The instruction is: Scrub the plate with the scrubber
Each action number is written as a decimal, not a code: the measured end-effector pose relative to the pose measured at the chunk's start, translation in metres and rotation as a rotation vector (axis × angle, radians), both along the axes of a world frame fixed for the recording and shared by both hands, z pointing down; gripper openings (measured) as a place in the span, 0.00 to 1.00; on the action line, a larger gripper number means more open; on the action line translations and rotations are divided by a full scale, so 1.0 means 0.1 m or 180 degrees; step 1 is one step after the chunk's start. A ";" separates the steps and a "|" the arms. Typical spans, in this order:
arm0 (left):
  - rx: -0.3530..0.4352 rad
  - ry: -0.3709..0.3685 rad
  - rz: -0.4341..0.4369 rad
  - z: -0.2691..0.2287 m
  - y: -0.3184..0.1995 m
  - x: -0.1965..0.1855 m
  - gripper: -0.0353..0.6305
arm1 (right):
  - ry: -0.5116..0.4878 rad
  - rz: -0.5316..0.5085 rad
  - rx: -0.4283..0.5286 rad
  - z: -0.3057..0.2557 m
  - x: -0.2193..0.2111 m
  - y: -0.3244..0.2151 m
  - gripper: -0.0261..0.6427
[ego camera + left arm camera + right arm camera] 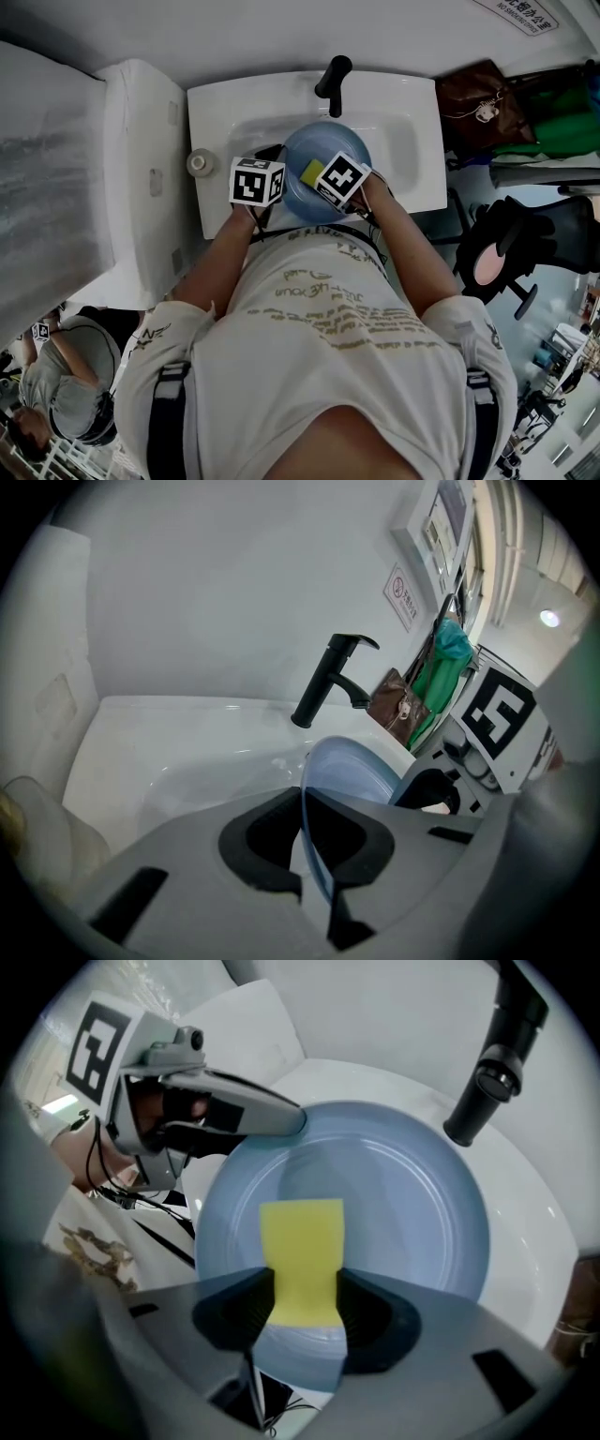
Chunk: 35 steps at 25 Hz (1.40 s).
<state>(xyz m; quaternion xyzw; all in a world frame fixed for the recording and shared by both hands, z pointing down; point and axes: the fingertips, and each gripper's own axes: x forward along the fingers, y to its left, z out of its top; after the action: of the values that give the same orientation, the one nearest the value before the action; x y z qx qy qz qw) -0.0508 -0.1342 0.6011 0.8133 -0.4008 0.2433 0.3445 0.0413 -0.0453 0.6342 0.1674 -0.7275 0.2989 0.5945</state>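
- One blue plate [317, 148] is sitting over the basin of the white sink [398, 117], just in front of the black faucet [333, 82], with its near rim towards the person.
- In the right gripper view the plate [412, 1204] is turning its inner face to the camera and filling most of the basin.
- The yellow scrubber [300, 1255] is lying over the near part of that face; whether it is pressing on the surface I cannot tell.
- The right gripper [302, 1288] is pinching the scrubber, with its dark pads closed on the block's two sides and the free end sticking out past them.
- The left gripper [314, 850] is gripping the plate by its rim: the jaws are standing almost together, with the thin blue edge running between the pads.
- From the right gripper view, the left gripper [234, 1115] is reaching in from the upper left, its tip meeting the plate's edge.
- In the head view the two marker cubes, left [257, 181] and right [341, 178], are sitting close together above the plate's near edge, with the scrubber [311, 172] showing between them.
- A small pale round object [200, 162] is standing on the sink's left edge.
- A brown bag [478, 103] and a green bag [553, 131] are hanging to the sink's right.
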 end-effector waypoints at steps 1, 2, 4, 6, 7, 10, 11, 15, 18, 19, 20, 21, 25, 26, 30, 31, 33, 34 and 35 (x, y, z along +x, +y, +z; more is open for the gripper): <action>0.0004 -0.0001 0.0002 0.00 0.00 0.00 0.10 | -0.0005 0.0039 0.0011 0.00 0.01 -0.06 0.35; 0.0008 -0.0002 0.0000 0.00 0.00 -0.01 0.10 | -0.0019 0.0099 0.0014 0.01 0.03 -0.12 0.35; 0.0006 -0.0006 -0.0015 0.00 0.00 -0.03 0.10 | -0.0059 0.0264 0.0002 0.02 0.07 -0.25 0.35; -0.0005 0.0005 -0.0017 0.00 0.01 -0.03 0.10 | -0.0074 0.0416 -0.0005 0.04 0.15 -0.37 0.35; -0.0007 0.0012 -0.0012 0.00 0.01 -0.03 0.10 | -0.0063 0.0481 -0.0002 0.04 0.21 -0.42 0.35; -0.0008 0.0020 -0.0015 0.00 0.00 -0.04 0.10 | 0.0021 0.0633 0.0022 0.07 0.39 -0.55 0.35; -0.0010 0.0021 -0.0023 0.00 -0.01 -0.04 0.10 | 0.0061 0.0664 0.0028 0.09 0.45 -0.57 0.35; -0.0050 0.0030 -0.0075 0.02 -0.02 -0.05 0.10 | 0.0186 0.0703 -0.0027 0.16 0.64 -0.50 0.35; -0.0093 0.0046 -0.0116 0.04 -0.02 -0.04 0.10 | 0.0177 0.0711 -0.0132 0.21 0.69 -0.36 0.35; -0.0103 0.0045 -0.0123 0.05 -0.03 -0.04 0.11 | 0.0167 0.0705 -0.0164 0.22 0.68 -0.30 0.35; -0.0110 0.0041 -0.0127 0.06 -0.03 -0.04 0.10 | 0.0154 0.0688 -0.0201 0.23 0.67 -0.24 0.35; -0.0115 0.0034 -0.0128 0.06 -0.03 -0.04 0.10 | 0.0136 0.0665 -0.0247 0.23 0.65 -0.18 0.35; -0.0128 0.0017 -0.0104 0.07 -0.05 -0.04 0.10 | 0.0050 0.0613 -0.0412 0.21 0.56 0.00 0.35; -0.0128 0.0015 -0.0099 0.07 -0.05 -0.04 0.10 | 0.0034 0.0590 -0.0438 0.20 0.54 0.04 0.35; -0.0123 0.0006 -0.0084 0.07 -0.06 -0.03 0.10 | 0.0005 0.0438 -0.0476 0.15 0.39 0.15 0.35; -0.0125 0.0008 -0.0078 0.07 -0.07 -0.03 0.10 | -0.0001 0.0387 -0.0475 0.14 0.35 0.18 0.35; -0.0129 0.0015 -0.0065 0.07 -0.07 -0.03 0.10 | -0.0043 0.0282 -0.0481 0.10 0.23 0.22 0.35; -0.0130 0.0018 -0.0060 0.07 -0.06 -0.03 0.10 | -0.0076 0.0229 -0.0487 0.09 0.16 0.24 0.35; -0.0130 0.0018 -0.0057 0.07 -0.06 -0.03 0.10 | -0.0107 0.0180 -0.0491 0.07 0.10 0.25 0.35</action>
<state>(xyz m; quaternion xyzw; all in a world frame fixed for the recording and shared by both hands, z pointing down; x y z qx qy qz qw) -0.0538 -0.1406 0.6078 0.8032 -0.4020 0.2460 0.3643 0.0511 -0.0207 0.6411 0.1366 -0.7071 0.3734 0.5847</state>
